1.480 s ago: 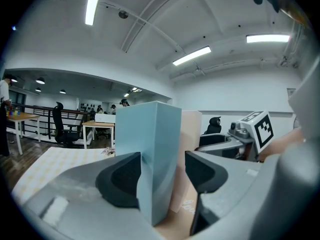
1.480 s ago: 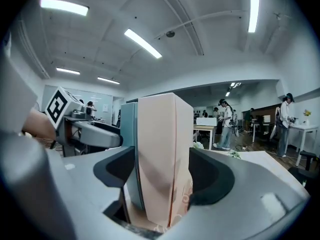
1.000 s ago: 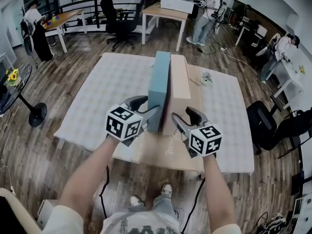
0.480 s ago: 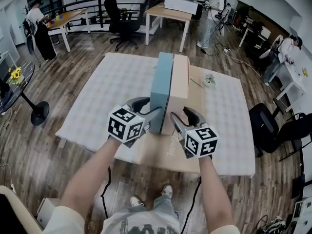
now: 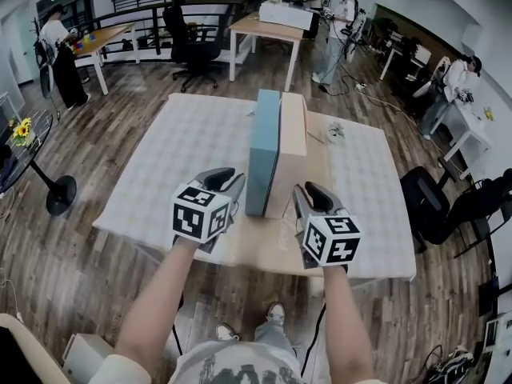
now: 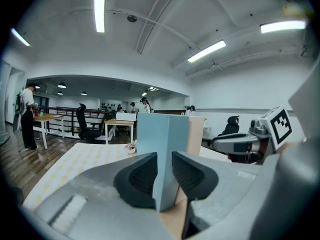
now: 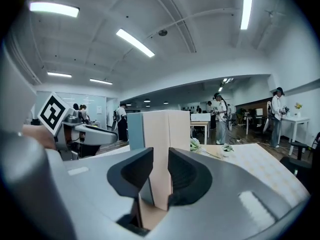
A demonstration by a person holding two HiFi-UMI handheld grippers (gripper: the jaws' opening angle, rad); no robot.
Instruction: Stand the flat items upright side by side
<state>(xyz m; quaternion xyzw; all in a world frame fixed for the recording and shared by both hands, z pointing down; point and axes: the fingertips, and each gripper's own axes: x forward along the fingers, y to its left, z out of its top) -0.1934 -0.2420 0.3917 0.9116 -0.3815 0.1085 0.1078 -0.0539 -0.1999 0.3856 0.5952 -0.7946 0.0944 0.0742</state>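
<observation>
**Left tongs** (image 6: 164, 157): narrow. The jaws had just been closing and a slim gap remained. The near corner of the blue box (image 6: 162, 134) showed through that gap, beyond the pads (image 6: 142, 176). The pads did not appear to clamp it.

**Right tongs** (image 7: 161, 157): likewise narrow, and likewise just closing. The near end of the beige box (image 7: 165, 134) filled the gap from behind. No grip on it was evident.

**Hands.** In the head view both bare forearms reached forward side by side from the lower edge. The left forearm (image 5: 156, 294) and the right forearm (image 5: 344, 310) each ended behind a marker cube, left (image 5: 200, 213) and right (image 5: 332, 238). Both tongs pointed nearly level at the near ends of the boxes. The left sat just beside the outer near corner of the blue box and the right just beside that of the beige box.

**Task items.** The blue and beige boxes stood upright on their long edges with their broad faces touching. They rested on a cardboard sheet (image 5: 272, 250) laid on the cloth-covered counter (image 5: 184, 150).
</observation>
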